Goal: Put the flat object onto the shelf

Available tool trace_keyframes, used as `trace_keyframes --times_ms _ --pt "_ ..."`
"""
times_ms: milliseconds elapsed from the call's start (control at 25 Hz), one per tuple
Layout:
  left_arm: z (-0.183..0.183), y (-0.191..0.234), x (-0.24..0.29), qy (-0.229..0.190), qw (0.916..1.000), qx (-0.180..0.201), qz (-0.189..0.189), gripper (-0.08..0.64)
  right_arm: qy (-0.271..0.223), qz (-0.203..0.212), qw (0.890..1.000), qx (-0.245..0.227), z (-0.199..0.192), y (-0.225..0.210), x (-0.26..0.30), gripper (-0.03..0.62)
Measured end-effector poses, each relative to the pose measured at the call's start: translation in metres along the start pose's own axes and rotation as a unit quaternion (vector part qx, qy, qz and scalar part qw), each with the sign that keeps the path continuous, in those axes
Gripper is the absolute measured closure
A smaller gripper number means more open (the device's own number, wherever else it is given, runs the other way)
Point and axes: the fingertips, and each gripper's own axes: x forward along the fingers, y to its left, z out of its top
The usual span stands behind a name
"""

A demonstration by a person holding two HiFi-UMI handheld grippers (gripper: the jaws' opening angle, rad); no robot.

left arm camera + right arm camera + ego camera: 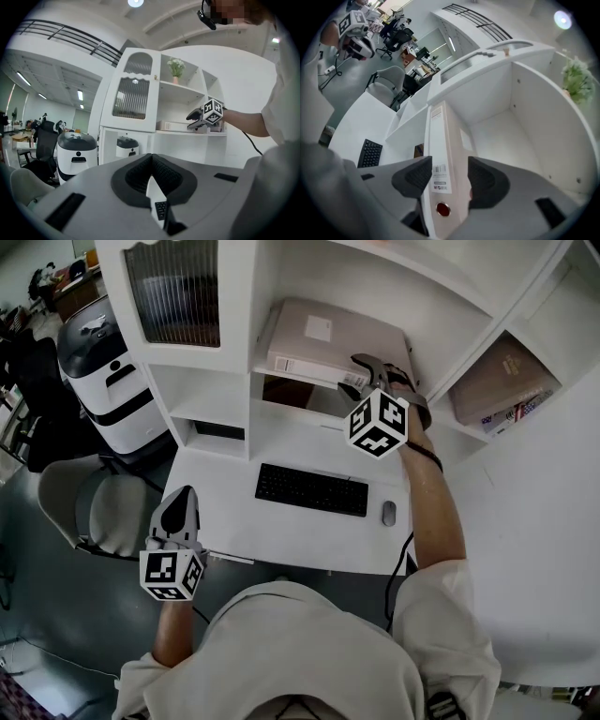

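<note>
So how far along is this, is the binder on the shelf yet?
Nearly done: the binder already lies flat inside the shelf compartment. In hand: the right gripper is clamped on its spine end. Left to do: let go and pull clear. The left gripper hangs shut and empty.

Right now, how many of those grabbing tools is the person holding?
2. The left tool, shut and empty, is by the desk; the right tool grips the pale binder in the shelf compartment.

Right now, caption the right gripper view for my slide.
Right tool clamps the pale binder inside the white shelf.
</note>
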Motion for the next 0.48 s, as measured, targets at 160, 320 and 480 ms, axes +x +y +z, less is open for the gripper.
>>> trace_keyframes --times_ms 160,320,480 --pt "0.0 -0.003 -0.001 0.001 0.9999 0.001 -0.01 0.568 -0.019 -0.042 0.999 0.024 0.007 -0.001 -0.021 0.411" --pt "0.0 -0.006 -0.003 0.001 0.9998 0.003 -0.019 0.568 -0.03 -0.068 0.996 0.04 0.01 0.006 -0.039 0.457" --pt "0.001 -0.008 -0.005 0.0 0.9996 0.004 -0.027 0.568 -0.038 -0.088 0.993 0.064 0.01 0.011 -0.055 0.497"
